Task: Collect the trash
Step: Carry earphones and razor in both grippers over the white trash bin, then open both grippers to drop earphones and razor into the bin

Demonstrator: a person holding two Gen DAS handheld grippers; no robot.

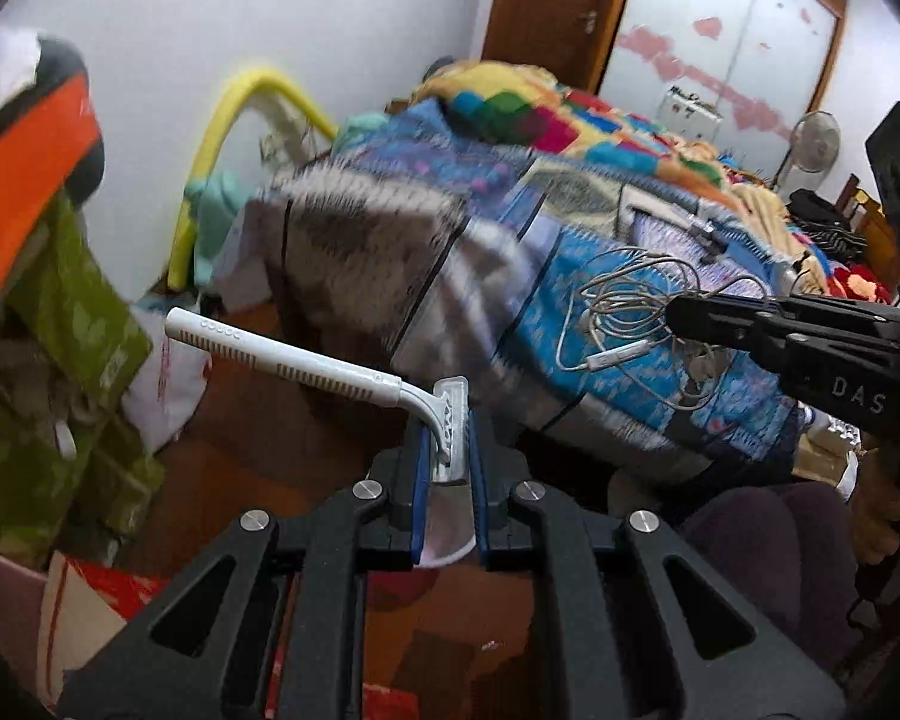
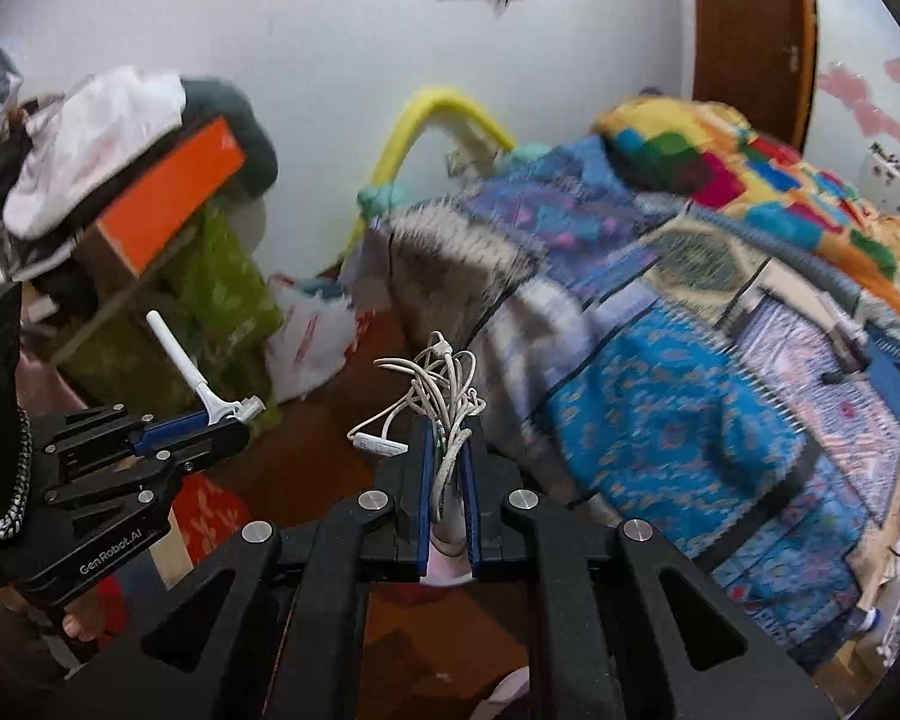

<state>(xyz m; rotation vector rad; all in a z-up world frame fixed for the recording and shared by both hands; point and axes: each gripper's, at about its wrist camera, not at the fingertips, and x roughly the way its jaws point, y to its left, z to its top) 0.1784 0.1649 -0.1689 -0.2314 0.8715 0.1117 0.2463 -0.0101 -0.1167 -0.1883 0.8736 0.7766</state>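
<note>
My left gripper [image 1: 448, 420] is shut on the head of a white disposable razor [image 1: 306, 363]; its handle sticks out to the left over the floor. It also shows in the right wrist view [image 2: 240, 414], with the razor [image 2: 177, 354] pointing up. My right gripper [image 2: 448, 429] is shut on a tangle of white earphone cable [image 2: 435, 384], held in the air beside the bed. In the left wrist view the right gripper [image 1: 678, 312] holds the same cable tangle [image 1: 630, 312] in front of the blue blanket.
A bed with a blue patterned blanket [image 2: 660, 420] and a colourful quilt [image 1: 540, 114] fills the right. On the left stand a cluttered stack with an orange box [image 2: 174, 192] and green cloth [image 1: 60, 360]. A white plastic bag [image 2: 312, 342] lies on the brown floor [image 1: 258, 438].
</note>
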